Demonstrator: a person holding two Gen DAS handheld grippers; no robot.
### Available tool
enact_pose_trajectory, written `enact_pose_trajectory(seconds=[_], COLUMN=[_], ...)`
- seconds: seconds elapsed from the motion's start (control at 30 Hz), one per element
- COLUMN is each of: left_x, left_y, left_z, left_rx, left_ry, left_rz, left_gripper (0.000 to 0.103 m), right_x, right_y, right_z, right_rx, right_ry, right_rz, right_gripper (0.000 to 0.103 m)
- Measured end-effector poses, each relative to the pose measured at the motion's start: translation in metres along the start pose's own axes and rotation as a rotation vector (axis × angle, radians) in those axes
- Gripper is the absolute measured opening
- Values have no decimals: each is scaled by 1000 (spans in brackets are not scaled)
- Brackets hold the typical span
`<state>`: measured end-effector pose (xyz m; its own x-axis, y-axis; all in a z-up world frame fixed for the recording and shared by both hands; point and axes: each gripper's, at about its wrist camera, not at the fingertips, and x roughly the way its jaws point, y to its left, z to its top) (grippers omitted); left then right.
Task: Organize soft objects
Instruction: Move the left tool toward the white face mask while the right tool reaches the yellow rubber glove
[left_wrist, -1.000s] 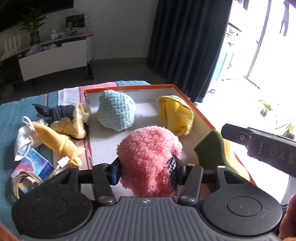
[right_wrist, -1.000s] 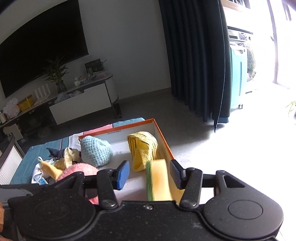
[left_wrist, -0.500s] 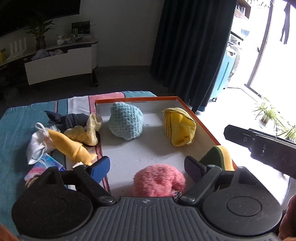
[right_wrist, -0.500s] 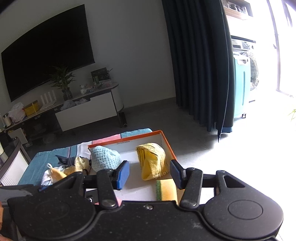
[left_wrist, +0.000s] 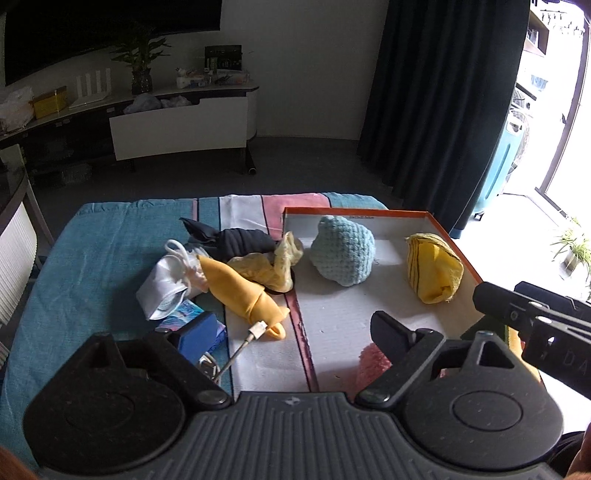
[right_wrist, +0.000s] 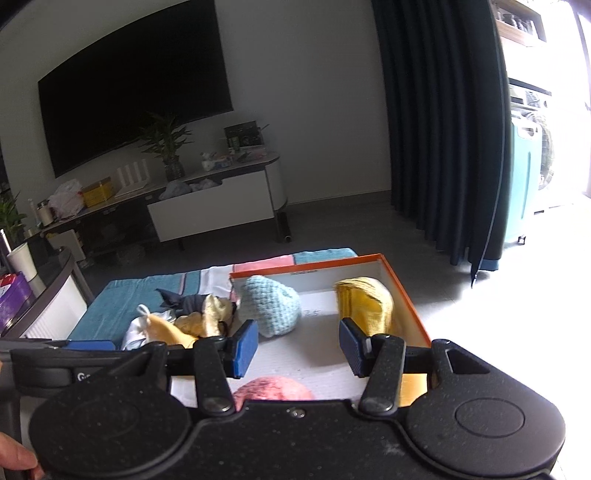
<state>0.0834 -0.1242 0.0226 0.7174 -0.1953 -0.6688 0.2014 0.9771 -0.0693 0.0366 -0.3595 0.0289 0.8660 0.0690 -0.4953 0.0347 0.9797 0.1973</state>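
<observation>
Now released | left gripper (left_wrist: 291, 336) spread, empty, pulled back from the pink pom (left_wrist: 373, 363) it held a second ago | pom rests inside orange box (left_wrist: 461, 258) | right gripper (right_wrist: 297, 345) parted, empty | pile (left_wrist: 236, 280) on cloth likely next

pink fluffy ball (left_wrist: 373, 363) | blue knit hat (left_wrist: 343, 251) | yellow cloth (left_wrist: 434, 271) | all in orange box (left_wrist: 458, 251)

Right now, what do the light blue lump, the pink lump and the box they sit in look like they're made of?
The light blue lump looks like crocheted or knitted yarn: regular bumpy stitches, matte. The pink lump, half hidden behind the left claw, looks like fuzzy plush or chenille, with a loopy, fluffy surface. The box appears to be cardboard: thin orange walls, matte white inside.
</observation>
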Motion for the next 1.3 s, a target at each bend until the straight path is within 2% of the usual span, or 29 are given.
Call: enact_pose_trajectory(seconds=[0.53,0.93,1.3], left_x=[-18,-28,-26], left_y=[55,85,103], left_z=[-4,-7,-16], left_rx=[-75,-124,-144], left_ry=[11,29,35], left_rz=[93,137,155], left_gripper=[93,93,93], right_x=[15,31,41], right_y=[52,87,95], right_z=[-1,-4,-13], right_rx=[-58,-101,-107], right_ry=[41,92,126], right_rz=[97,157,174], right_gripper=[60,60,60])
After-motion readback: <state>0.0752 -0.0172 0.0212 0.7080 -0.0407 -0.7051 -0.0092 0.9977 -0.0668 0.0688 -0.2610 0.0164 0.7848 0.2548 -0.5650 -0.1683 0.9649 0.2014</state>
